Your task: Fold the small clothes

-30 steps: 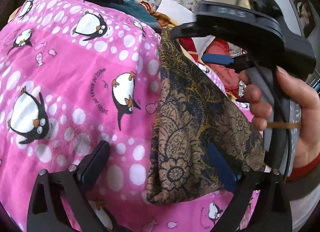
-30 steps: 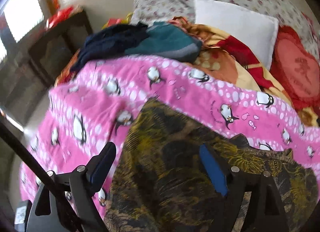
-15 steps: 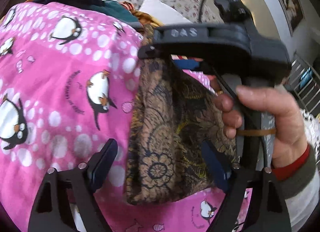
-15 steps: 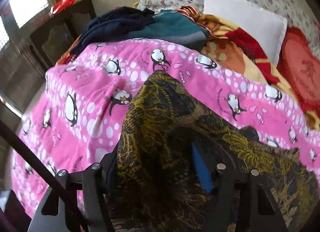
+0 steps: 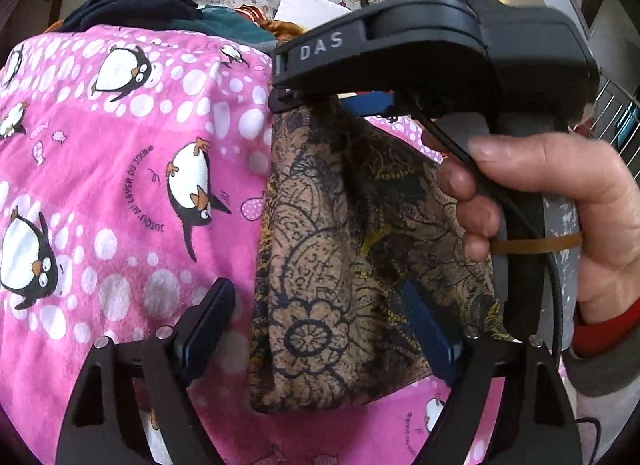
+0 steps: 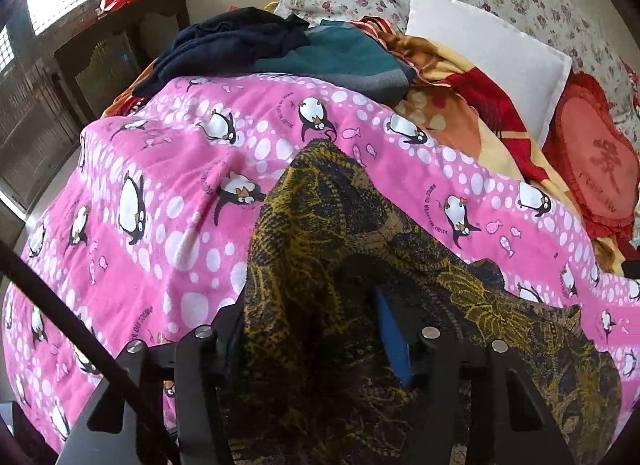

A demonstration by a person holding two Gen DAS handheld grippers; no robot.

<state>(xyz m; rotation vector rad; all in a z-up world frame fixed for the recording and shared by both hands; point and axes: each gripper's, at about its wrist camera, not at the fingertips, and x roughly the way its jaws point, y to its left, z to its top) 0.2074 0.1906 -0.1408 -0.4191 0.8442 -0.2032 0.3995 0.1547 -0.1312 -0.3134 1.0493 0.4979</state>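
A brown, gold and navy patterned garment (image 5: 320, 265) lies on the pink penguin blanket (image 5: 120, 185). My left gripper (image 5: 320, 329) stands open at the garment's near end. Its left finger is clear of the cloth and its right pad sits half under a fold. At the far end a hand (image 5: 560, 205) holds my right gripper (image 5: 288, 85), pointing down onto the cloth. In the right wrist view the right gripper (image 6: 312, 337) is closing, and the garment (image 6: 320, 245) is bunched into a raised ridge between its pads.
Dark navy clothes (image 6: 248, 41) and a teal one (image 6: 340, 61) are piled at the blanket's far edge. Behind them are a white pillow (image 6: 480, 53), a red cushion (image 6: 600, 169) and a floral headboard. A dark cabinet (image 6: 112, 53) stands left of the bed.
The right gripper's jaws have narrowed around the garment, squeezing it from a flat spread into a tented ridge. The left gripper's jaws narrowed slightly and moved closer to the right gripper.
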